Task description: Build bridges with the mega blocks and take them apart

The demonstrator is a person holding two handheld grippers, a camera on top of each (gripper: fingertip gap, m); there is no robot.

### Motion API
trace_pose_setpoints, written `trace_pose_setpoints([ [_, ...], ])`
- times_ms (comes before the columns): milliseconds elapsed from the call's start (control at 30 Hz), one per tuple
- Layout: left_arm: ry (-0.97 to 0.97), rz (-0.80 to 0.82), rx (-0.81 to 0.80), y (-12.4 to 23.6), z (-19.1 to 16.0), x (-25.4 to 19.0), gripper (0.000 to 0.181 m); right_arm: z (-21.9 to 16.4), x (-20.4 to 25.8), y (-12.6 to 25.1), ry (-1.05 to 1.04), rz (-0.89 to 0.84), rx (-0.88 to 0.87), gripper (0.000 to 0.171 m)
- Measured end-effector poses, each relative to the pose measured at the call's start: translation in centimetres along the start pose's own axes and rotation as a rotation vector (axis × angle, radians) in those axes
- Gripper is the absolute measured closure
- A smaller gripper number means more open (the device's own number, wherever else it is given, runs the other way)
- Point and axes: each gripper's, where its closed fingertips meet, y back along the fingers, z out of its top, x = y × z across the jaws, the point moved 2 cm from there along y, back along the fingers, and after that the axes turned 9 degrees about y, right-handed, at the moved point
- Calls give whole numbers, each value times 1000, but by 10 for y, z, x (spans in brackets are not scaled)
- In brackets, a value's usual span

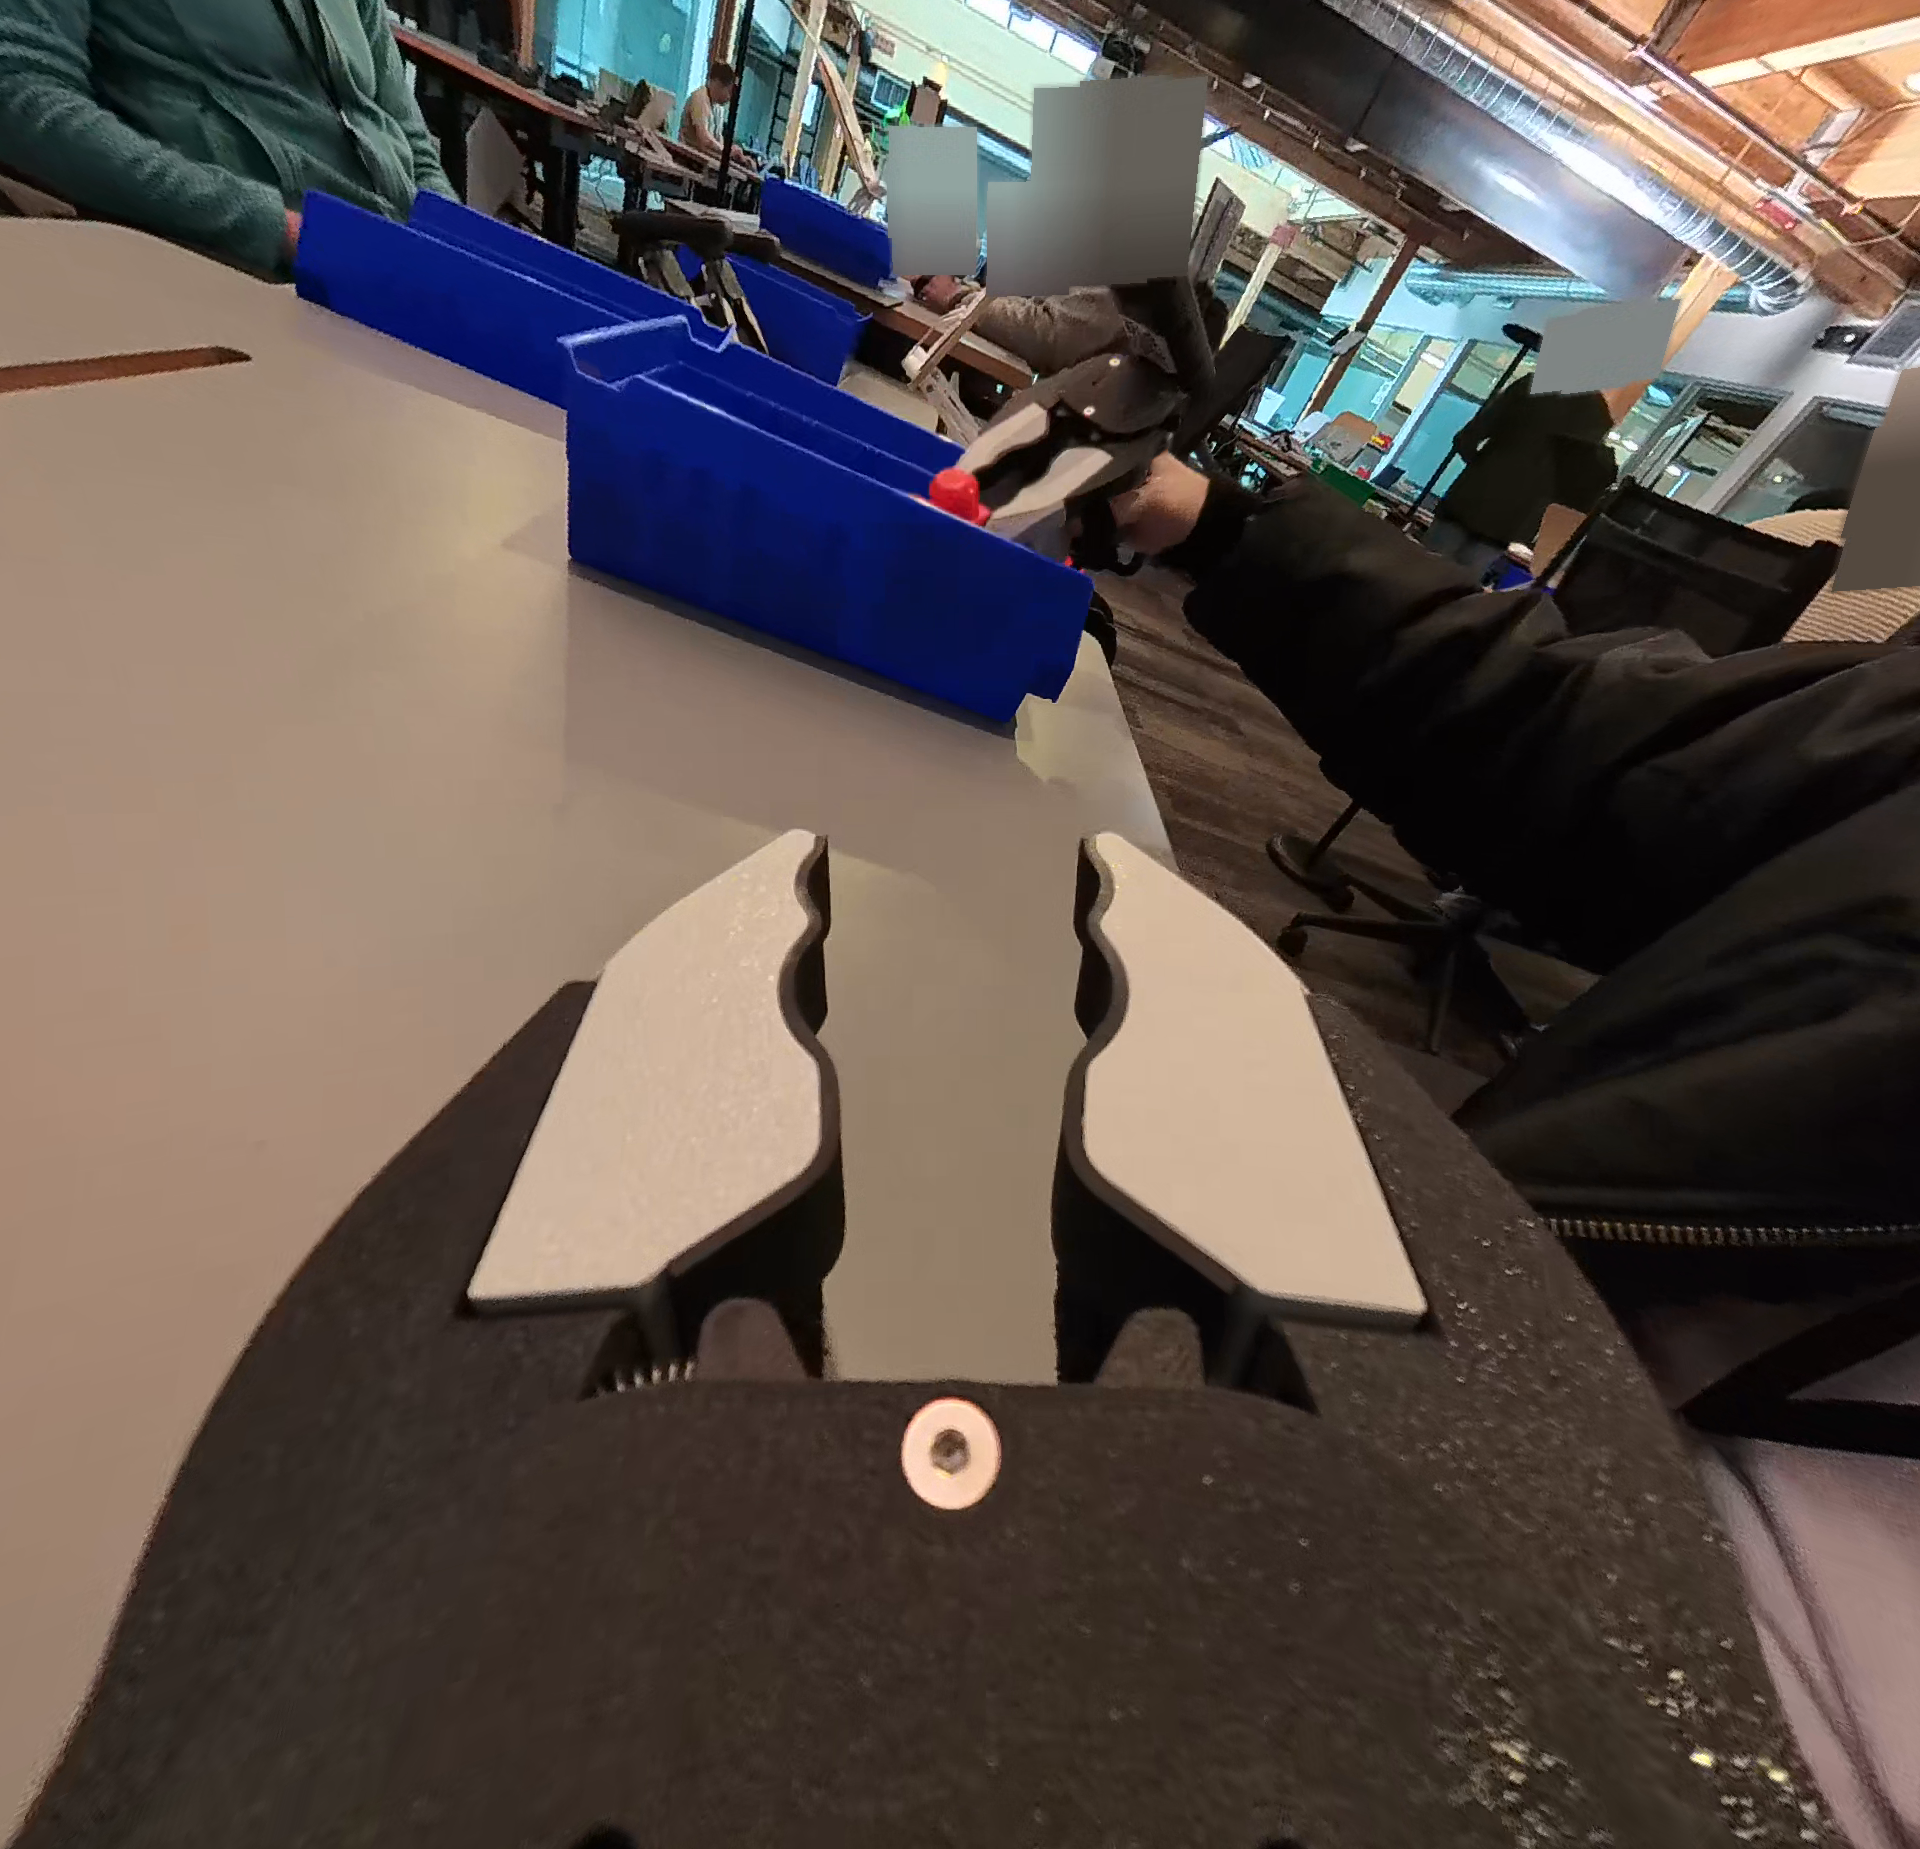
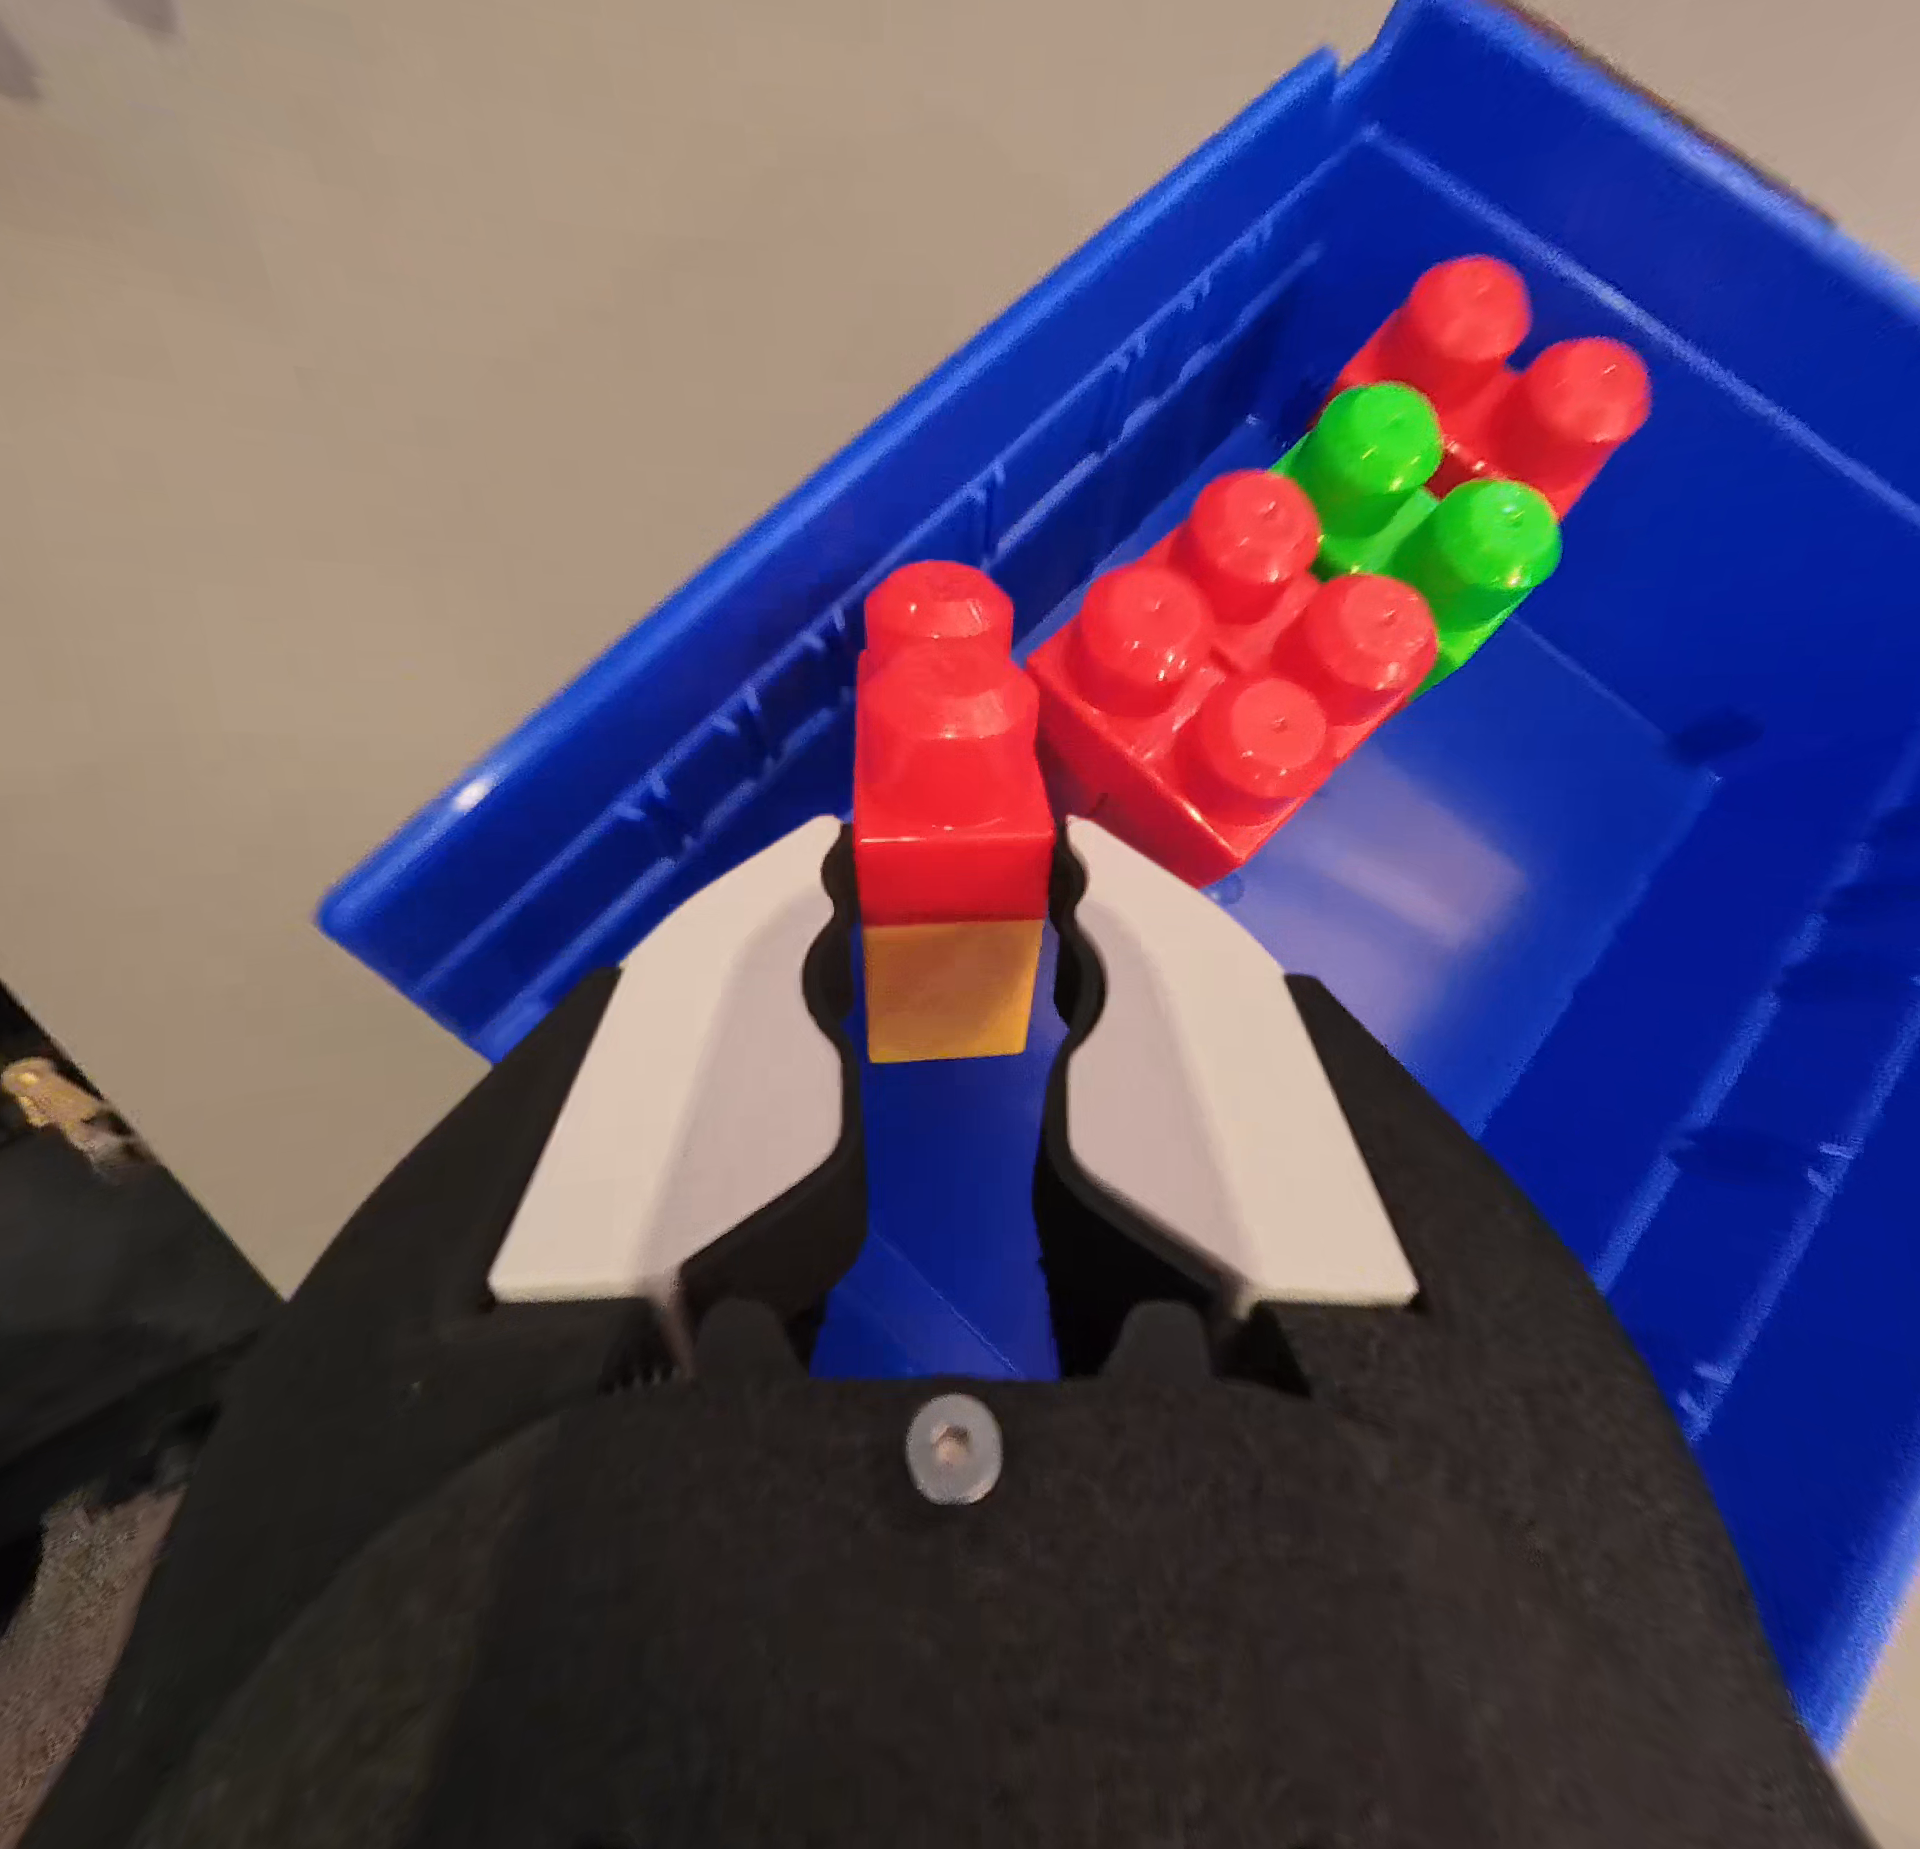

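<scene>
Right hand-held gripper (image 2: pixel 951 864), at frame centre, is clamped on a narrow red block (image 2: pixel 948 760) with a yellow face below it, held over the blue bin (image 2: pixel 1714 864). Inside the bin, upper right, lie a red four-stud block (image 2: pixel 1236 687), a green block (image 2: pixel 1439 521) and another red block (image 2: pixel 1507 376), touching. Left hand-held gripper (image 1: pixel 951 864) is parted moderately, empty, above the grey counter (image 1: pixel 312 708).

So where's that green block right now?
In the right wrist view, the green block sits inside the blue bin, wedged between two red blocks, beyond the right tool.
</scene>
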Motion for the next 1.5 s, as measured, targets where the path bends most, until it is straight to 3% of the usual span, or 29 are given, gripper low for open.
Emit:
trace_pose_setpoints([
  [233,9,12,19,-2,-5,6,138,-20,-4,-7,46,44,0,136],
  [400,17,2,17,-1,-5,6,139,-44,-9,-3,54,26,129,135],
  [867,22,5,9,0,-3,6,140,-46,0,7,106,-13,206,136],
  [1000,28,-3,-3,1,-1,5,140,-53,-9,36,96,-124,286,137],
  [1133,24,-9,5,0,-2,2,140,-40,-47,61,-18,-338,269,137],
  [1300,32,-4,22,-3,-6,5,140,-33,-97,35,-164,-482,337,137],
  [1500,31,-5,30,-4,-8,5,141,-37,-118,-3,-24,-338,431,137],
])
